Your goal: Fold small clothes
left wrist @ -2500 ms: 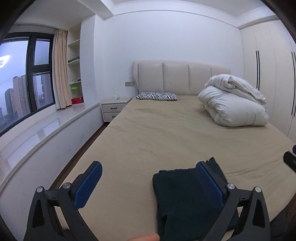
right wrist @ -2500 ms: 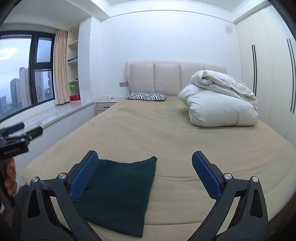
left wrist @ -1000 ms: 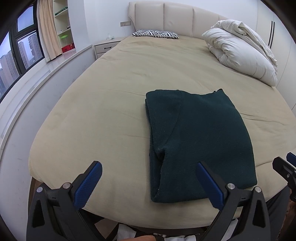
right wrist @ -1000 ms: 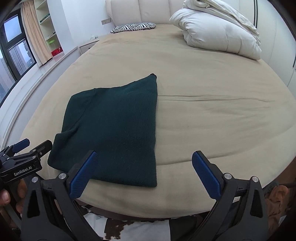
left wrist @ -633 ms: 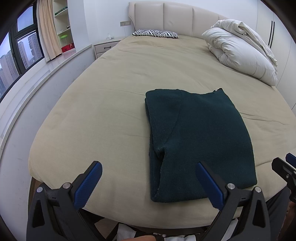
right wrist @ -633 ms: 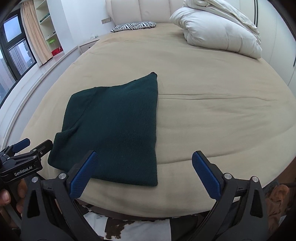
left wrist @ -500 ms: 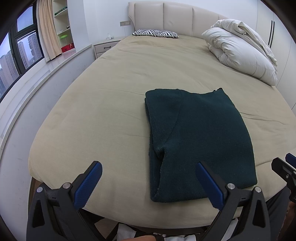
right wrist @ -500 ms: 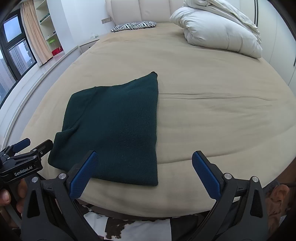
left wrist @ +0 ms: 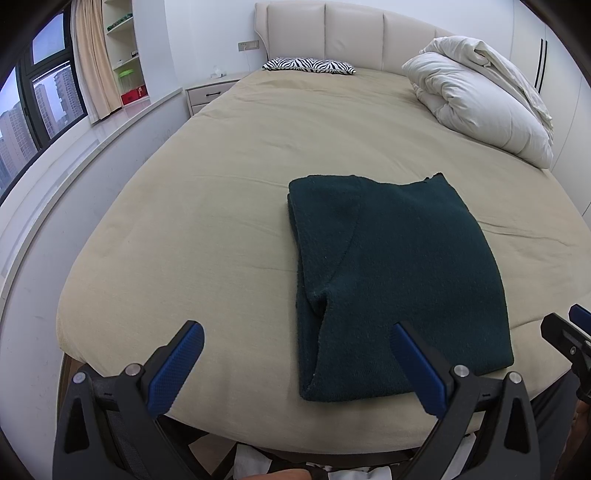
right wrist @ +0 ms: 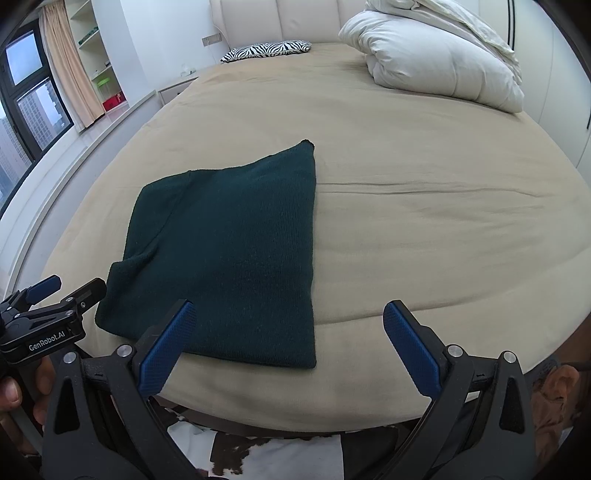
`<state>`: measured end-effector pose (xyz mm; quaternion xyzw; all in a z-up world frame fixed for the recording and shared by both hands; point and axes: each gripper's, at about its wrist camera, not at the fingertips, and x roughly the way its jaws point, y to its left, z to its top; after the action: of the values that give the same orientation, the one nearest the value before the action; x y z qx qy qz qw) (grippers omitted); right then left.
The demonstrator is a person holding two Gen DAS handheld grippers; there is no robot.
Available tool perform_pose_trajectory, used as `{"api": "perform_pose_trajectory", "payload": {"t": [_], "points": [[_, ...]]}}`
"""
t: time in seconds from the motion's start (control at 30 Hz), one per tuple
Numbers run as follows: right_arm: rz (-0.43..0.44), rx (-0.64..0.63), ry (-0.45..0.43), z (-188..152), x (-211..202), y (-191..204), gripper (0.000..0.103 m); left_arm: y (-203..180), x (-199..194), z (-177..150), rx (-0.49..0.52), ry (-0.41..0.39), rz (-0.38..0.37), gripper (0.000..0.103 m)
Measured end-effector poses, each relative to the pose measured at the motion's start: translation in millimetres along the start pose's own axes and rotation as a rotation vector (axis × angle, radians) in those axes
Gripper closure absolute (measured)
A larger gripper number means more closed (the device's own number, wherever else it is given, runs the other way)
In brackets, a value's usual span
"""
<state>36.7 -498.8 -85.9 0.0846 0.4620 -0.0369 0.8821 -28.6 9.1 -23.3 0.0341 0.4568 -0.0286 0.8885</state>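
Dark green knitted cloth, a folded sweater (left wrist: 399, 266), lies flat on the beige bed (left wrist: 229, 192) near the bed's lower edge, in the centre-right of the left wrist view and centre-left of the right wrist view (right wrist: 229, 251). One folded layer shows along its left side, with a curved seam across the top face.

The left claw (left wrist: 295, 365) is at the bottom of its frame, wide open, holding nothing. Its right blue finger (left wrist: 417, 369) stands in front of the lower edge of the sweater; I cannot tell if it touches the cloth. Its left finger is over bare sheet.

The right claw (right wrist: 288, 343) is also wide open and empty, at the bottom of its frame. Its left finger (right wrist: 166, 347) overlaps the sweater's lower edge in the picture, and its right finger is over the plain sheet.

In the right wrist view the left claw appears again at the lower left edge, with a hand (right wrist: 14, 391) around its handle.

At the top of both frames there is a white folded duvet (left wrist: 480, 110) on the right, and a zebra-pattern pillow (left wrist: 308, 65) by the padded headboard (left wrist: 351, 33). A window (left wrist: 33, 103) with a curtain is at the upper left.
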Motion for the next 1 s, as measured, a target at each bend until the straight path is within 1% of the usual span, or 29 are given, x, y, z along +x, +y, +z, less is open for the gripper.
{"api": "perform_pose_trajectory", "payload": {"t": [1.0], "points": [[0.004, 0.006, 0.007, -3.0, 3.9, 1.0, 0.0, 1.2, 1.1, -1.7, 0.006, 0.003, -0.002, 0.0]]}}
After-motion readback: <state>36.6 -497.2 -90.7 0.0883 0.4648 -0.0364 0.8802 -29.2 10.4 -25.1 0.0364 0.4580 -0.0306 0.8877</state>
